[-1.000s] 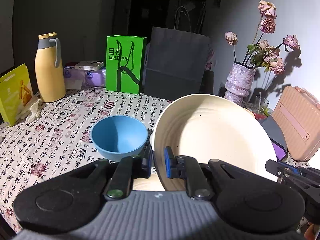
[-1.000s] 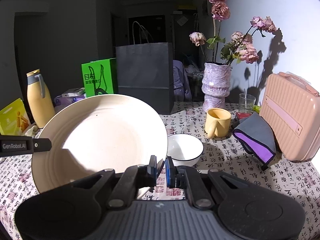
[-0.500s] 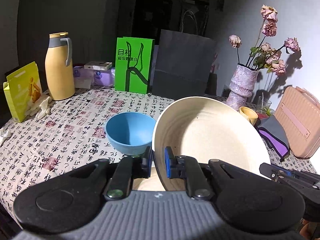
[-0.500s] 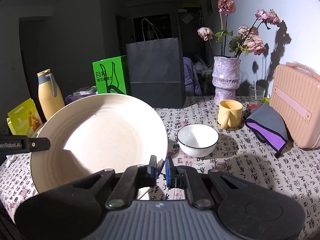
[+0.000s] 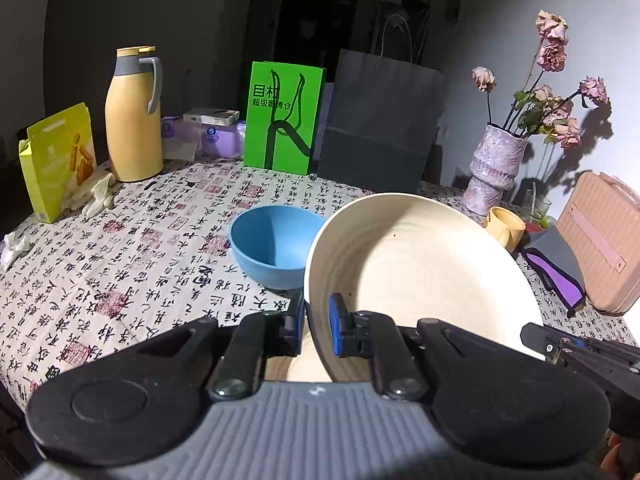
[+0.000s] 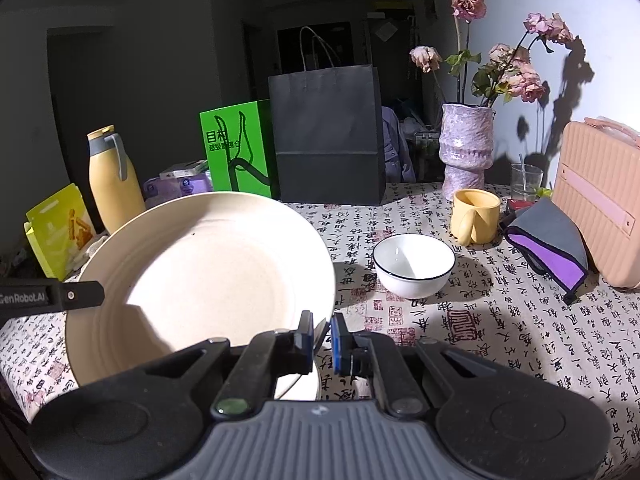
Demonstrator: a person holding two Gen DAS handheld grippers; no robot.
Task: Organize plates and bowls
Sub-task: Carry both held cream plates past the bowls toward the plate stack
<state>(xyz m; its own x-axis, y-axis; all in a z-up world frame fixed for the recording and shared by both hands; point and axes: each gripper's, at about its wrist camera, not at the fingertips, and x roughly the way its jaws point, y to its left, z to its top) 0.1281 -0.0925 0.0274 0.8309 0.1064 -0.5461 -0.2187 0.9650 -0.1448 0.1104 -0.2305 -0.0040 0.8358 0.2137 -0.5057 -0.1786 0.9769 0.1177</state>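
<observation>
Tabletop point(image 5: 120, 264) under cloth printed with black calligraphy and red seals; dim room, dark doorway behind, bright wall at right. My left jaws clenched on near-left rim of cream plate point(image 5: 420, 272); my right jaws clenched on its opposite rim. Plate point(image 6: 208, 280) round, matte, speckled, ridged inside, tilted above tabletop. Smooth blue bowl point(image 5: 276, 244) just beyond plate; glossy white bowl point(image 6: 414, 266), dark rim, to right. Black paper bag point(image 6: 328, 136), rough lilac vase point(image 6: 466, 146) at back.

Bare cloth point(image 6: 500, 344) beside white bowl point(image 6: 414, 266) lies open.
</observation>
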